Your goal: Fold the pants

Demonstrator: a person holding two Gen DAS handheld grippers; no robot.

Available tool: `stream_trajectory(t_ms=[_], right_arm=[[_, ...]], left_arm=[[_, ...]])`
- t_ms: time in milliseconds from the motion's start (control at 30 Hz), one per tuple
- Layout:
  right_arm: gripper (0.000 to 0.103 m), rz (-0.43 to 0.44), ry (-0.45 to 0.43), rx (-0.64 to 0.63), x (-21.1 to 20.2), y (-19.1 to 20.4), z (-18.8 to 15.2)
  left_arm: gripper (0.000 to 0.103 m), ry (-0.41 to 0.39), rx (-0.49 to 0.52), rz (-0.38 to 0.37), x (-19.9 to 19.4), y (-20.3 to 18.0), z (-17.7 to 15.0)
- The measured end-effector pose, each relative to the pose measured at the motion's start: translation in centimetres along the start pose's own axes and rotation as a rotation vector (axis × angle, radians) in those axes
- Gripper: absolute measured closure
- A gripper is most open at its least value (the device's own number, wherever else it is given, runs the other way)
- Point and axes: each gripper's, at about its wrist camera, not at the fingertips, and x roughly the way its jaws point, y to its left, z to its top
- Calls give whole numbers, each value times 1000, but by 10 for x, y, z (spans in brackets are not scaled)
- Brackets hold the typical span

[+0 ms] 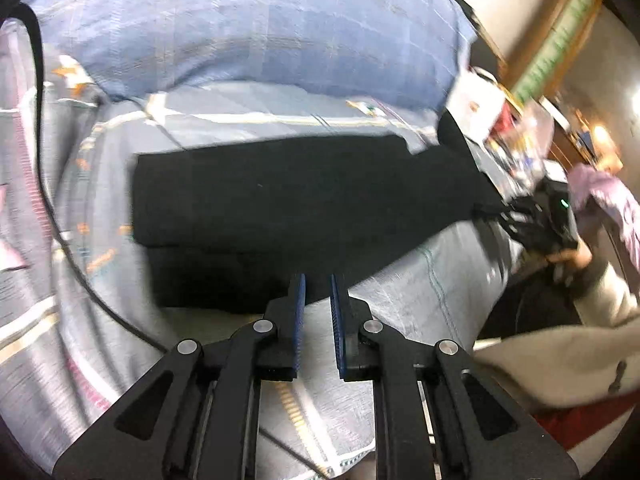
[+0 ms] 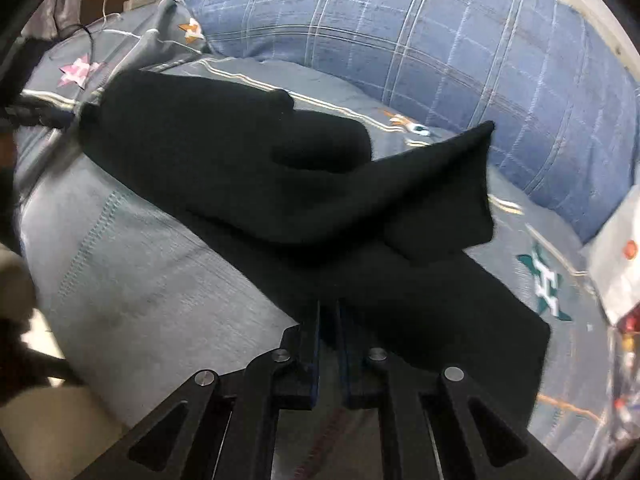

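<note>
Nearest the lens, we see our left hand-held gripper (image 1: 318, 286), its blue-padded fingers (image 1: 299, 300) drawn close with a narrow gap; we cannot tell whether they pinch the dark cloth at their tips. Our right hand-held gripper (image 2: 329, 312) is clamped on an edge of the black pants (image 2: 240, 160), its tips buried in the fabric.

From largest to smallest: the bed (image 2: 140, 280), covered in a grey sheet with star motifs, fills both views. A blue plaid pillow (image 2: 440, 60) lies at its far side. The pants lie across the middle of the bed, one end turned back over the rest, a corner sticking up. In the left view, a thin black cable (image 1: 60, 220) trails over the sheet.
</note>
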Motion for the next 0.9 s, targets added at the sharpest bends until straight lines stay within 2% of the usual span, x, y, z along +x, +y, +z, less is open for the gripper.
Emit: stream_trajectory(t_ms=[33, 67, 100, 133, 200, 300, 400, 467, 600, 633, 667, 733, 833, 900], right_arm=[[93, 22, -34, 12, -8, 2, 2], [90, 40, -74, 16, -16, 7, 6], [81, 53, -114, 5, -22, 17, 10], [70, 67, -152, -25, -27, 30, 17], [61, 102, -207, -87, -29, 52, 33], [61, 163, -280, -169, -23, 95, 61], [61, 212, -318, -232, -2, 134, 88], [61, 230, -320, -252, 17, 155, 99], [62, 238, -261, -290, 59, 180, 113], [70, 225, -237, -300, 69, 185, 114], [75, 205, -228, -300, 72, 187, 115], [94, 220, -231, -246, 66, 180, 119], [95, 280, -255, -175, 41, 170, 128], [95, 298, -274, -168, 26, 169, 128]], left_arm=[[68, -10, -4, 13, -6, 1, 0], [41, -20, -11, 43, -12, 3, 1], [33, -34, -16, 70, -14, 4, 0], [30, -60, -27, 108, -17, 7, 3], [30, -81, -65, 150, -19, 17, 10], [30, -113, -212, 192, -15, 44, 19], [30, -114, -279, 196, -2, 64, 25], [30, -109, -290, 197, 7, 68, 28], [30, -109, -288, 162, 19, 68, 35], [40, -114, -288, 153, 19, 68, 37], [60, -111, -284, 136, 18, 66, 40], [77, -105, -262, 140, 16, 59, 44], [77, -140, -208, 113, -5, 40, 47], [77, -155, -169, 136, -17, 27, 42]])
